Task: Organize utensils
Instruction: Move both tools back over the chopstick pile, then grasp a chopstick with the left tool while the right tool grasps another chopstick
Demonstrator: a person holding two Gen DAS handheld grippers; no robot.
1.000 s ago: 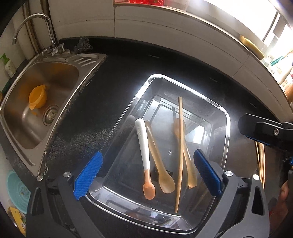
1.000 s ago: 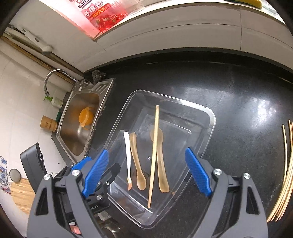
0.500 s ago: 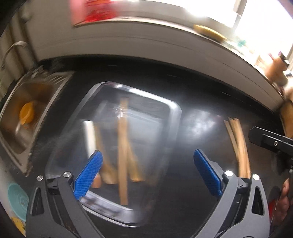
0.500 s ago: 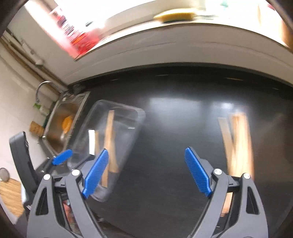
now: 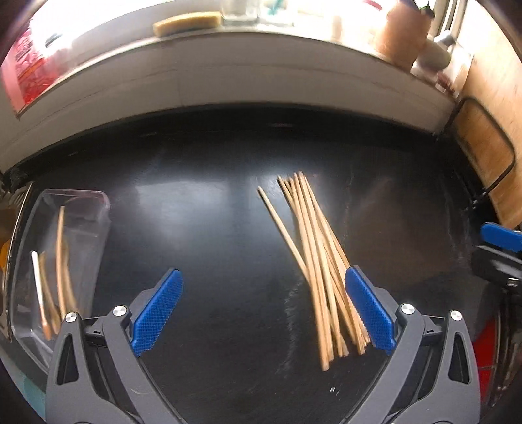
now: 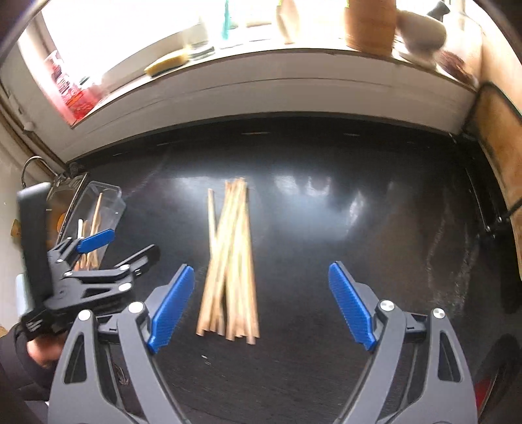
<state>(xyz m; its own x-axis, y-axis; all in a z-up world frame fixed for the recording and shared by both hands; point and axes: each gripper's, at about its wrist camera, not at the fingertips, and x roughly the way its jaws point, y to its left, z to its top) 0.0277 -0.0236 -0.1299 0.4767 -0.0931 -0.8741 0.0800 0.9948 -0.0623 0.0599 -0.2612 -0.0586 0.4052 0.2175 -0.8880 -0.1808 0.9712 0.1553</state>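
A loose bundle of several wooden chopsticks lies on the black counter; it also shows in the right wrist view. A clear plastic tray at the far left holds a white-handled spoon, tan spoons and one chopstick; the tray also shows in the right wrist view. My left gripper is open and empty, its right finger over the bundle's near ends. My right gripper is open and empty, the bundle lying near its left finger. The left gripper also shows in the right wrist view.
A steel sink with a faucet lies beyond the tray. A white sill at the back carries a yellow sponge, a red packet and a brown jar. A wooden board leans at the right.
Both grippers have swung right, from over the tray to over the chopstick bundle. The tray now sits at the far left of both views. Both stay open and empty.
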